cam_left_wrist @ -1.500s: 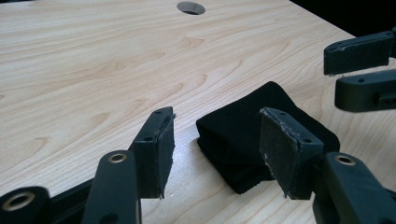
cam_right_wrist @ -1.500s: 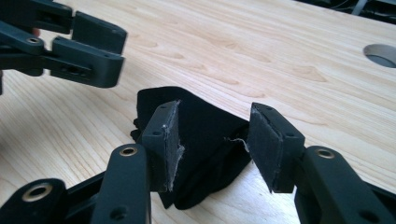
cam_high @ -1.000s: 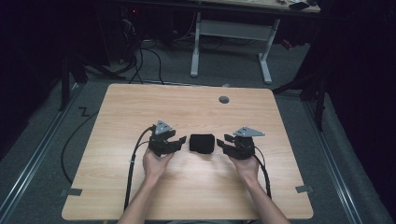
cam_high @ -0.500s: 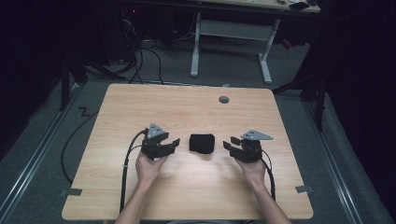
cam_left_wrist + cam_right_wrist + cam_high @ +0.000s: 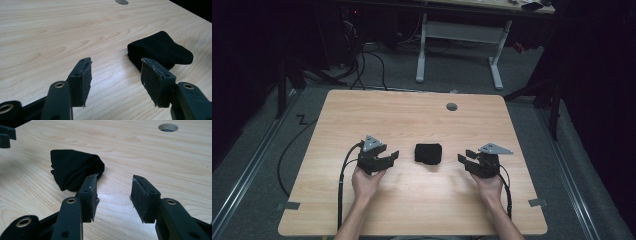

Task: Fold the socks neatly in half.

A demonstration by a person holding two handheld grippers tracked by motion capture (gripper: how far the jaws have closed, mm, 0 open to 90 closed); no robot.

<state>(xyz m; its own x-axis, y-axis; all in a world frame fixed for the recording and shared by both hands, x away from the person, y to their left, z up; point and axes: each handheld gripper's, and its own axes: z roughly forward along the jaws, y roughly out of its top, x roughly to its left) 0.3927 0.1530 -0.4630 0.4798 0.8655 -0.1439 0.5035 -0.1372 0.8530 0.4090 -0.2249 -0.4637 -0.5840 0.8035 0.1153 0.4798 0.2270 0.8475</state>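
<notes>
Left gripper and right gripper, jaws apart and empty, sit low mid-frame, pointing inward at the black cloth between them.

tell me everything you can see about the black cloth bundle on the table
The black cloth bundle is a small, soft-looking folded piece of matte black fabric, layered at one edge and rounded at the other. It lies flat on the light wooden table, roughly mid-table, between the left tool and the right tool. Both tools stand open and apart from it; nothing but the tabletop touches it.
</notes>
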